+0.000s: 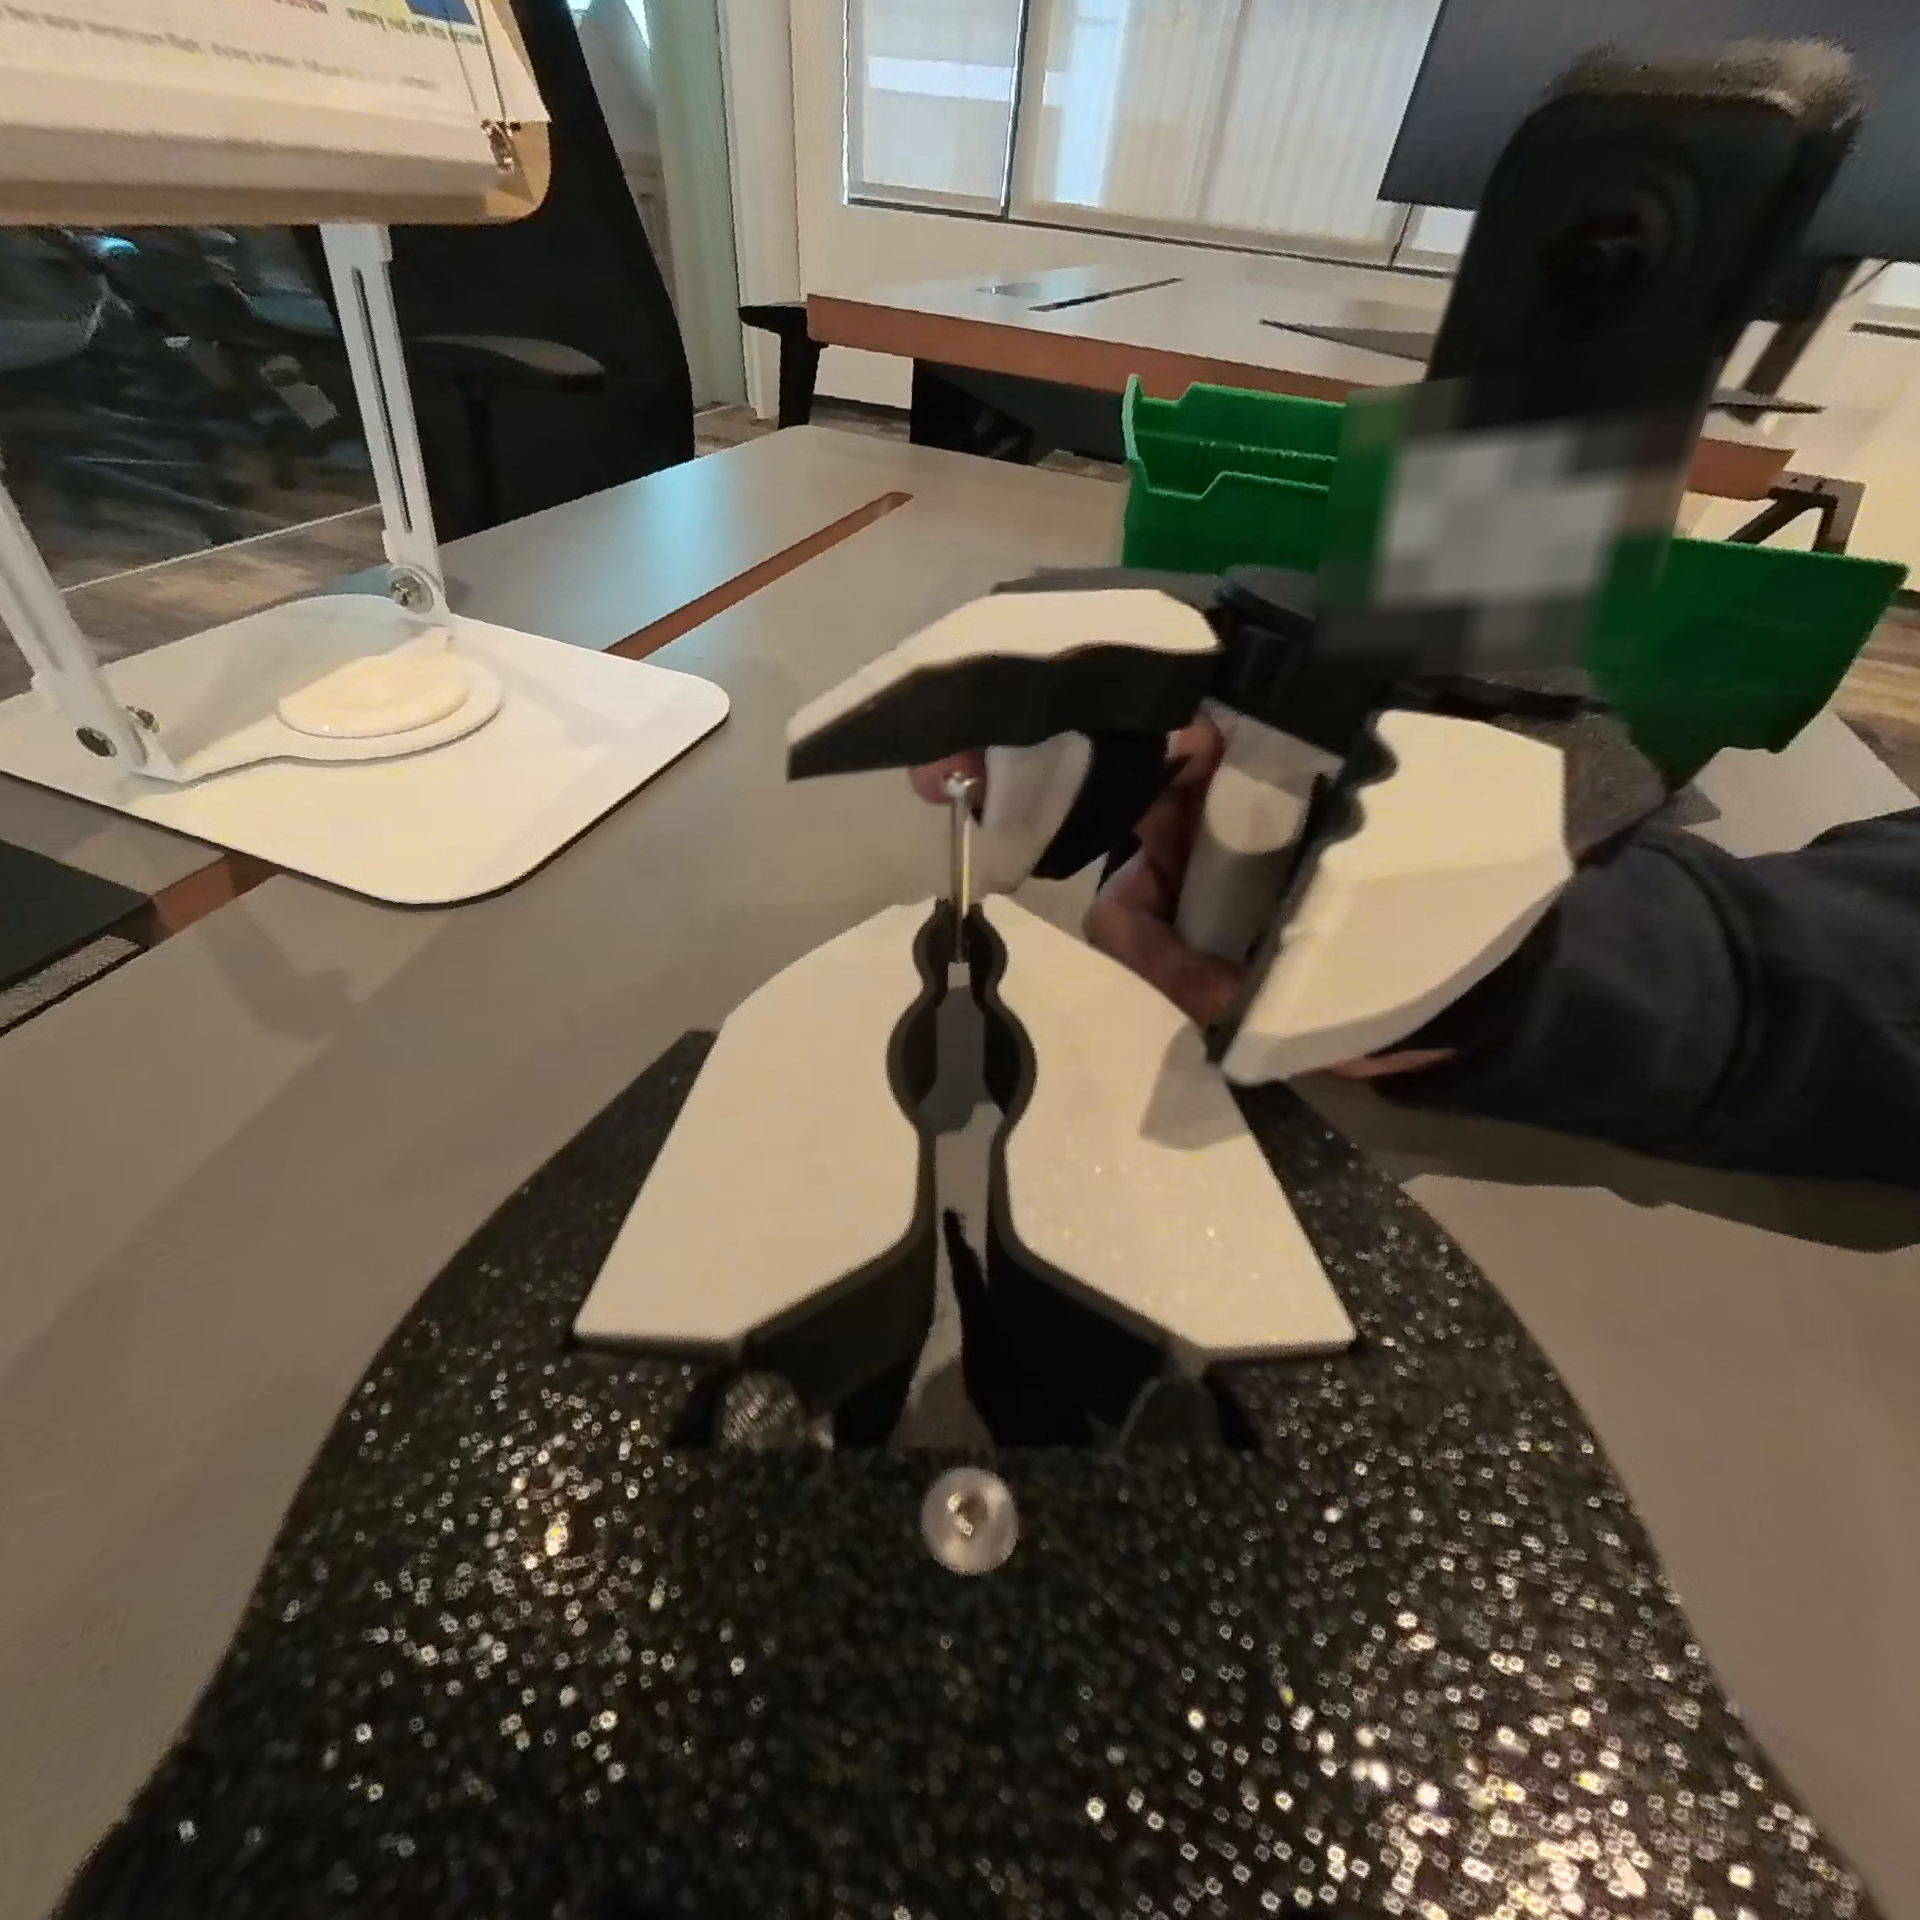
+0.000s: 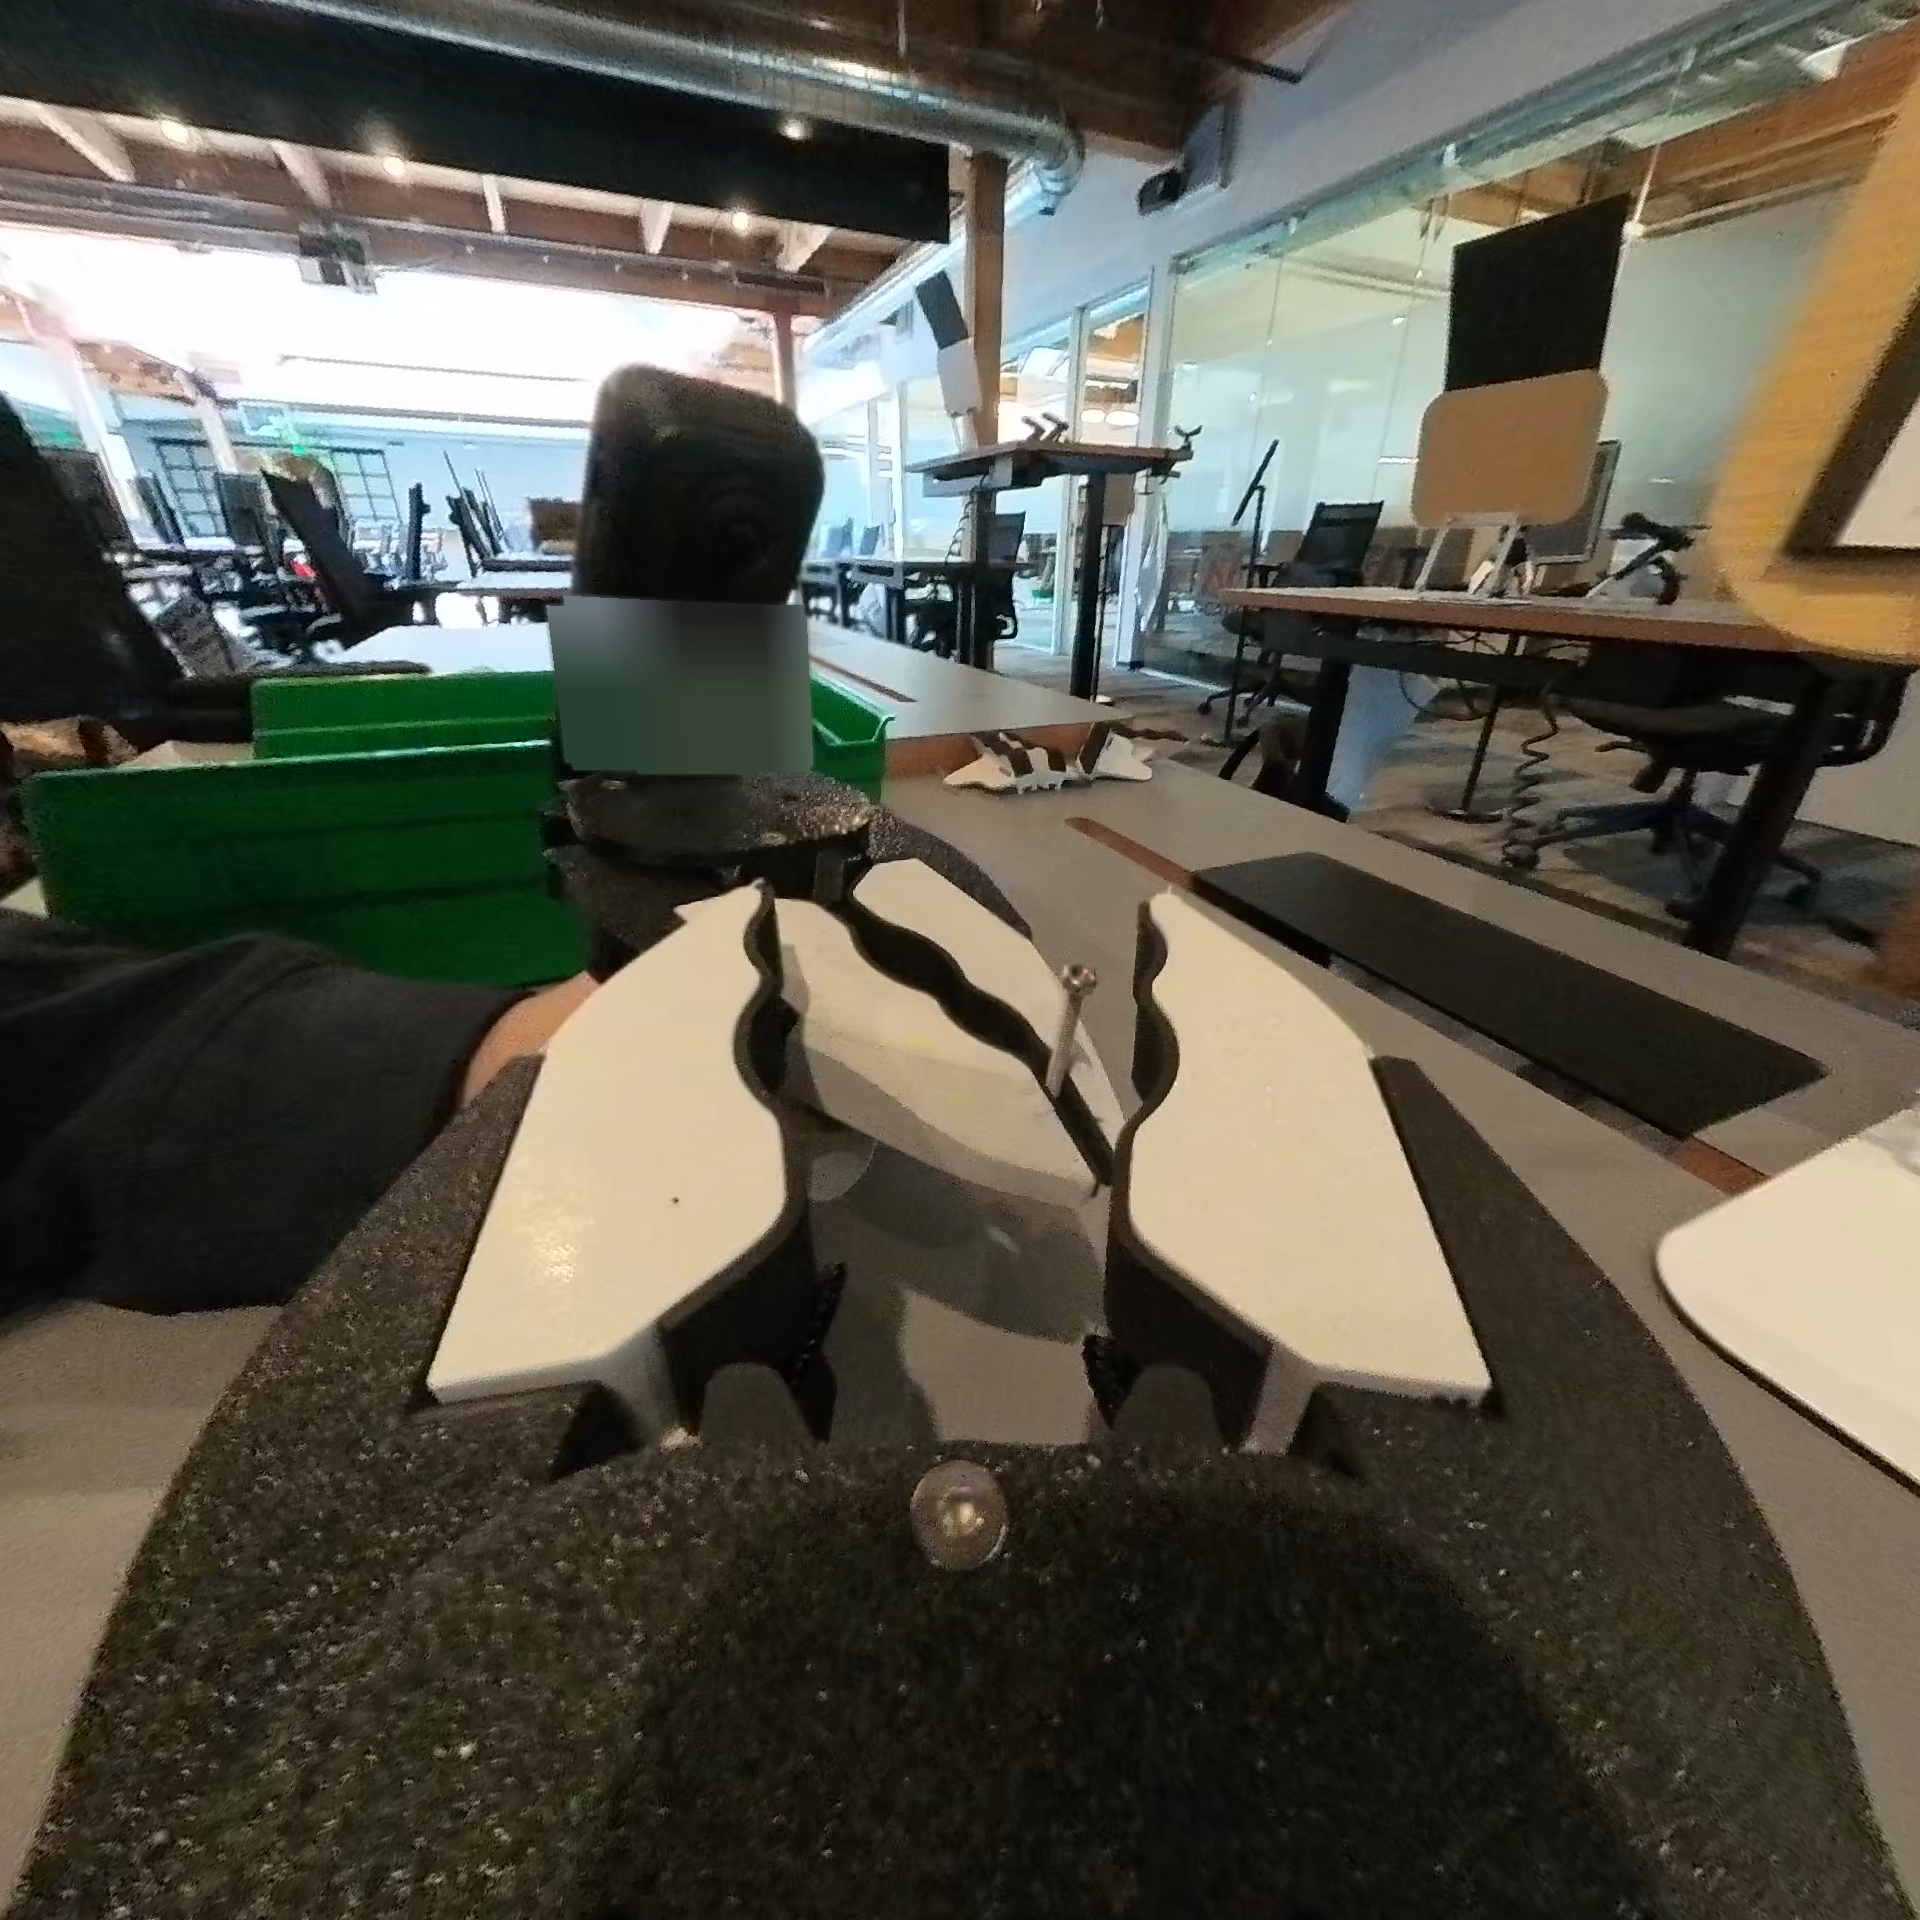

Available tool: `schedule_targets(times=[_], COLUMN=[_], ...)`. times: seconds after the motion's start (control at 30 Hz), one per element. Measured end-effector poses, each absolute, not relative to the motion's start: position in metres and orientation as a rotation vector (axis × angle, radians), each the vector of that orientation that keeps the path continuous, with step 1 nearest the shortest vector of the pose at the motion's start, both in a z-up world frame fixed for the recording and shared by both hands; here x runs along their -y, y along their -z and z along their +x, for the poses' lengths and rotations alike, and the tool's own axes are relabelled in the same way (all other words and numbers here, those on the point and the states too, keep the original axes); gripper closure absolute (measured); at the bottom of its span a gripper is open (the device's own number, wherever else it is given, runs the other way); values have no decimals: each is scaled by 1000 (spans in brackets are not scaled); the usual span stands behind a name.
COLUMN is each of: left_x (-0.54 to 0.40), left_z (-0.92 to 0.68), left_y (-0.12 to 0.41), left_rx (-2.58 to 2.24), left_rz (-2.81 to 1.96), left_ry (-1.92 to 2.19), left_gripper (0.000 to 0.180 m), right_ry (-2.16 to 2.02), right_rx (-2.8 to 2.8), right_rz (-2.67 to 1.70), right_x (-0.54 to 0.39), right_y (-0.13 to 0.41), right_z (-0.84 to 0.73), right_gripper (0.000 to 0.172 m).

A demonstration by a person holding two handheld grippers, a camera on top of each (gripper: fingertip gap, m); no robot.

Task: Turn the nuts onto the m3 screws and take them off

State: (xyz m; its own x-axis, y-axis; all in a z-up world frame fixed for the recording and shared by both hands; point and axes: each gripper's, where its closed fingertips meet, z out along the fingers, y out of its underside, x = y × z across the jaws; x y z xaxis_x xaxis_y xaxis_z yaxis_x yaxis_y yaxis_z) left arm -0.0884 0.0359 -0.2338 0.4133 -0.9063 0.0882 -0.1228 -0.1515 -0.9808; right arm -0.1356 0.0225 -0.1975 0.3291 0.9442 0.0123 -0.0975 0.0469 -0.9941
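Left gripper (image 1: 958,925) has its white fingers drawn together at the tips, pinching the lower end of a thin silver screw (image 1: 962,852). Screw stands with its long axis running up out of the fingertips, head (image 1: 958,787) at the top, shank end down between the pads; from the right wrist view it leans slightly, head (image 2: 1078,977) tipped up and away, shank slanting down into the closed left fingers (image 2: 935,1029). It is held above the grey table (image 1: 520,1039), not touching it. Whether a nut sits on the shank cannot be told; the head region is blurred. Right gripper (image 2: 956,935) stands wide open, nothing gripped: its two fingers (image 2: 644,1122) sit well apart on either side of the left gripper's tips, the screw between them and nearer the right-hand finger, with a gap showing on both sides. In the left wrist view the right gripper (image 1: 966,769) comes in from the right, one finger (image 1: 997,686) over the screw head, held by a hand in a dark sleeve (image 1: 1704,997). Green bins (image 1: 1226,468) at the table's far side; white stand base (image 1: 416,769) to the left.
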Motion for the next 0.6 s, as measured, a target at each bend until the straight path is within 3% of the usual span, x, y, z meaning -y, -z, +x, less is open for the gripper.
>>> schedule_targets(times=[0.37,0.6], left_x=[-39,-39], left_z=[-93,-92], left_y=[230,230], left_rx=[-888,-888], left_rz=[-1576,-1580], left_ry=[939,929], left_gripper=[178,178], right_ry=[-979,-889], right_rx=[872,722], right_rz=[-1258,-1246], right_x=[-19,-31], right_y=[195,176], right_z=[-127,-105], right_gripper=[118,170])
